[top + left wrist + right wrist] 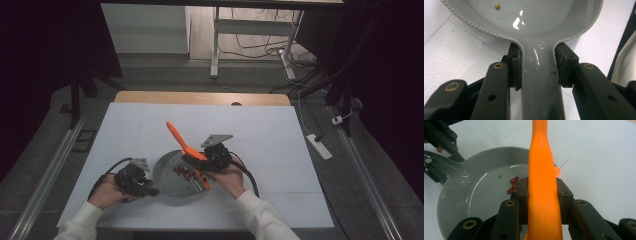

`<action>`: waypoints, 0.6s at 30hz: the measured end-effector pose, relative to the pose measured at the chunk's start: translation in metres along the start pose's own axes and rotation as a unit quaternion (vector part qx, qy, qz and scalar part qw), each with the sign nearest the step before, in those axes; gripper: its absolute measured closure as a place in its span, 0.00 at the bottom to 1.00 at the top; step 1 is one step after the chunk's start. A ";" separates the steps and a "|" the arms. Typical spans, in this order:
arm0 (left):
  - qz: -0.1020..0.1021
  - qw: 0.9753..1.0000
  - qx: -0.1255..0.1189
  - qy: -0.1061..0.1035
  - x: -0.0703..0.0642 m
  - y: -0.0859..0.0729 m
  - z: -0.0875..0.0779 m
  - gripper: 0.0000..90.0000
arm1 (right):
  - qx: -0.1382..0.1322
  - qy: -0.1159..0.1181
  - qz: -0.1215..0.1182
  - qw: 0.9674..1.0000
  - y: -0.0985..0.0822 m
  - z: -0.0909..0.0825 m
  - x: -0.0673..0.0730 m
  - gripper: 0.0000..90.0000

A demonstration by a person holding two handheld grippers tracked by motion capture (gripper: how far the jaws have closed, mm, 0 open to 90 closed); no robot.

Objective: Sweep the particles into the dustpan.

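Orange spatula (543, 182) clamped in right tongs (543, 195) | left tongs (537, 66) grip pan (541, 82) handle | we stir beans (513, 185); next: blade under beans.

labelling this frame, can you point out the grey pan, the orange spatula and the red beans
grey pan (541, 82), left gripper view, on its handle between the jaws
orange spatula (542, 185), right gripper view, on its handle between the jaws
red beans (514, 180), right gripper view, on one bean inside the pan

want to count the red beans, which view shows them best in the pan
The right gripper view: the red beans lie close up in the grey pan, though the orange spatula hides some. The high view shows them as a small red cluster. The left gripper view shows one small yellowish speck.
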State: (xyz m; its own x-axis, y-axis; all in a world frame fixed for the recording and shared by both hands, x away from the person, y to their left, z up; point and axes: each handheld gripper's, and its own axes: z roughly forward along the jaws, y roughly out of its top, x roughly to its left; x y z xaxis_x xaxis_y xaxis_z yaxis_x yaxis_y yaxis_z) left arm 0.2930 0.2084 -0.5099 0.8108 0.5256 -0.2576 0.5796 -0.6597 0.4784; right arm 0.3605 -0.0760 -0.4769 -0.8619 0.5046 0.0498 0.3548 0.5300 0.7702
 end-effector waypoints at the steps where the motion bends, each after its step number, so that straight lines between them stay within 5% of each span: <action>1: 0.000 1.000 0.000 0.001 0.000 0.000 0.000 0.69 | -0.003 -0.003 0.002 1.000 0.000 -0.002 -0.002 0.78; 9: 0.001 1.000 0.001 0.003 -0.002 -0.002 0.000 0.68 | -0.005 -0.051 0.012 0.999 -0.006 -0.021 -0.021 0.78; 18: 0.009 1.000 0.002 0.004 -0.008 -0.005 -0.003 0.68 | 0.026 -0.088 0.022 0.995 -0.029 -0.035 -0.030 0.78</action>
State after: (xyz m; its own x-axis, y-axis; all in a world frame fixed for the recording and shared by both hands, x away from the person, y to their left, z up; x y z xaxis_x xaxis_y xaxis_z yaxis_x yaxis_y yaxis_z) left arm 0.2836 0.2086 -0.5077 0.8205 0.5177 -0.2423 0.5652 -0.6716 0.4790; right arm 0.3632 -0.1303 -0.4789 -0.7691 0.6382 -0.0329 0.4134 0.5361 0.7360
